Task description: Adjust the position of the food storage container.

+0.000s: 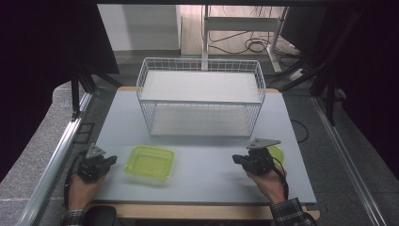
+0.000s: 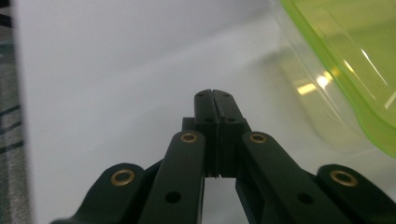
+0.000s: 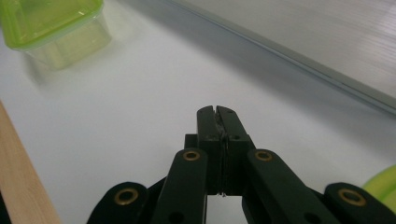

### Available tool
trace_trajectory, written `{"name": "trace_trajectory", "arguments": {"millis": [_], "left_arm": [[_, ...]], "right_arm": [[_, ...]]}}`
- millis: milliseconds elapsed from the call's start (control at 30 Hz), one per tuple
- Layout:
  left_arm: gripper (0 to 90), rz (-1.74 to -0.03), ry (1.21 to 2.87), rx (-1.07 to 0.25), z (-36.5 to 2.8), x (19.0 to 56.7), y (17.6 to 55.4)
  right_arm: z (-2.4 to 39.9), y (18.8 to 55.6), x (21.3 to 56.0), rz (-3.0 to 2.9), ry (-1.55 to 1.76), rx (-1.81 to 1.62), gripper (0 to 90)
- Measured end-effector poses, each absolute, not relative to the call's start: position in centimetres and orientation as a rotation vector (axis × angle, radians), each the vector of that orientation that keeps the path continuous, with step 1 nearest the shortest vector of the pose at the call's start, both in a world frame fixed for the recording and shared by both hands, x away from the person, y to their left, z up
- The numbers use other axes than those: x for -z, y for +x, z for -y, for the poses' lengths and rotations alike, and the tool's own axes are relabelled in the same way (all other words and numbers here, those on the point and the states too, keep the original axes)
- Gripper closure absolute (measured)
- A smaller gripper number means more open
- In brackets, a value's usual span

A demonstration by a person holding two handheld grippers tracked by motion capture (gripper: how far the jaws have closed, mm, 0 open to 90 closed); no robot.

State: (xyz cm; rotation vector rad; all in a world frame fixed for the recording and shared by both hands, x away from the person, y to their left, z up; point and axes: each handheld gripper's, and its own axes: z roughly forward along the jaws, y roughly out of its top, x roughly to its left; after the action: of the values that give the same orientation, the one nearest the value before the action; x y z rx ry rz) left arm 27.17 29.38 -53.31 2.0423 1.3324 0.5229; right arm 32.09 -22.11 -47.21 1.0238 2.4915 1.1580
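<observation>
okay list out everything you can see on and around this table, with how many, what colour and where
Wire basket: one, white, at the far middle of the table, upright, with a pale board in it.
Food container: one, clear with a yellow-green rim, at the near left of centre.
Lid-like piece: one, yellow-green, near right, partly hidden behind the right gripper.
Table: one, pale grey top with a wooden edge.
Cables: several, dark, on the floor beyond the table.
Left gripper: one, black, near left, jaws shut, empty.
Right gripper: one, black, near right, jaws shut, empty.
Hands: two, each holding a gripper.
</observation>
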Motion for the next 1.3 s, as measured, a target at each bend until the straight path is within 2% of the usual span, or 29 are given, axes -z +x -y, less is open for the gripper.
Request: {"name": "trace_trajectory", "arguments": {"millis": [700, 900, 1167, 1233, 1267, 1300], "left_arm": [[90.0, -1.054, 2.200, -0.356, -20.9, 52.7, 26.9], [89.9, -0.943, 2.233, -0.299, -17.2, 52.6, 27.0], [87.9, -0.845, 2.262, -0.283, -14.1, 52.3, 26.6], [79.6, -0.886, 2.249, -0.315, -14.3, 52.3, 26.5], [68.6, -0.886, 2.249, -0.315, -14.3, 52.3, 26.5], [68.6, -0.930, 2.226, -0.349, -14.7, 52.3, 26.5]], "right_arm": [[20.4, 31.2, 48.2, -2.552, 1.007, -1.103, 86.5], [20.6, 31.5, 48.4, -2.545, 1.030, -1.120, 85.3], [20.8, 31.4, 48.6, -2.542, 1.048, -1.131, 82.7], [20.9, 31.4, 48.6, -2.535, 1.053, -1.131, 80.0], [20.9, 31.4, 48.6, -2.535, 1.053, -1.131, 80.0], [21.0, 31.4, 48.6, -2.531, 1.051, -1.134, 77.7]]}}
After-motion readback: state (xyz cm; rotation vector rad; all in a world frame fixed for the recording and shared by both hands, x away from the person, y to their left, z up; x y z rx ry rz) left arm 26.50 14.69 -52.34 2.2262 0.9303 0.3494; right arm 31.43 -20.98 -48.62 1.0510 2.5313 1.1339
